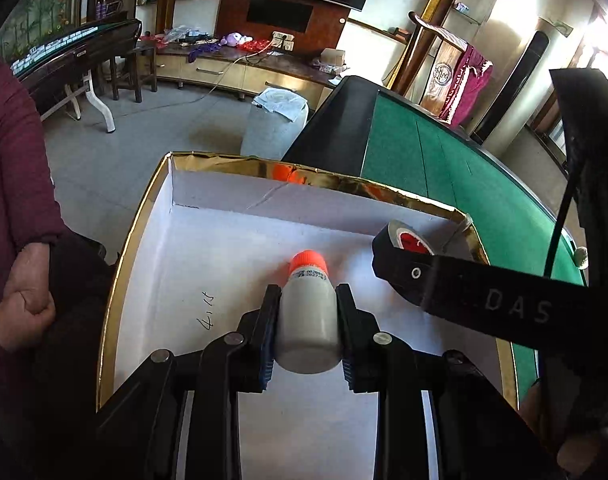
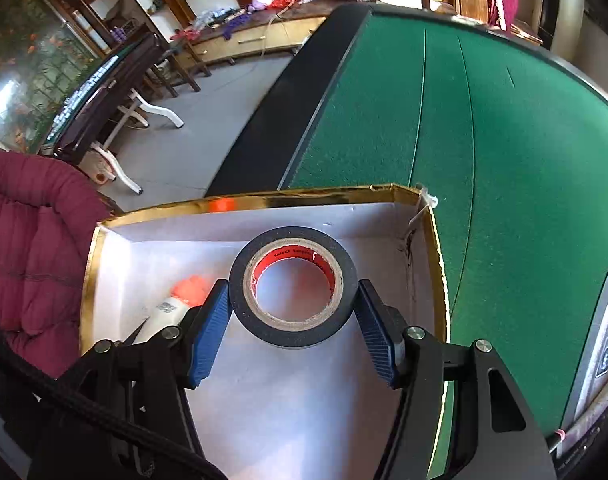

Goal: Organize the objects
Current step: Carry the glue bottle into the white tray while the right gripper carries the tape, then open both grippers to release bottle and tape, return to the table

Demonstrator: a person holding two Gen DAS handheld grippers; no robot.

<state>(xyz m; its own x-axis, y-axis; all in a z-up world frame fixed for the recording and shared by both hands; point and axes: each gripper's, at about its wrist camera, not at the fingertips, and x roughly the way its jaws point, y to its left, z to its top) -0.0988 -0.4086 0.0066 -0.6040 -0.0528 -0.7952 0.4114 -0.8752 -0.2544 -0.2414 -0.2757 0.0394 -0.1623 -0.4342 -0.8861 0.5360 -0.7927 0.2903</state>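
**A:** Gold foil rims the box [image 1: 144,216], white card inside, and it sits at the edge of the green table [image 2: 484,140]. Both things hang over it. Where does each stand?

**B:** The left gripper [image 1: 307,300] has its jaws drawn close on the small white bottle [image 1: 307,320], pads pressed to both flanks, orange cap [image 1: 307,261] pointing away from the camera. The bottle hangs above the white floor near the middle of the box; I cannot tell if its underside touches.

**A:** And the other?

**B:** The right gripper [image 2: 293,302] stands about half open, clamped across the black tape roll [image 2: 293,286], one blue pad on each side of the rim. The roll is over the right part of the box, near the corner with the torn foil [image 2: 424,200].

**A:** So the step in hand is the setting down, I judge.

**B:** I think so. To do it well, bring each thing low before letting go, so the bottle does not roll and the roll does not bounce. Keep the two apart: bottle middle-left, tape right. The right arm's finger [image 1: 408,276] crosses close by the bottle in the left view, so release one at a time and lift straight up, clear of the foil walls.

**A:** The risk?

**B:** A round bottle laid on its side may wander toward the tape.
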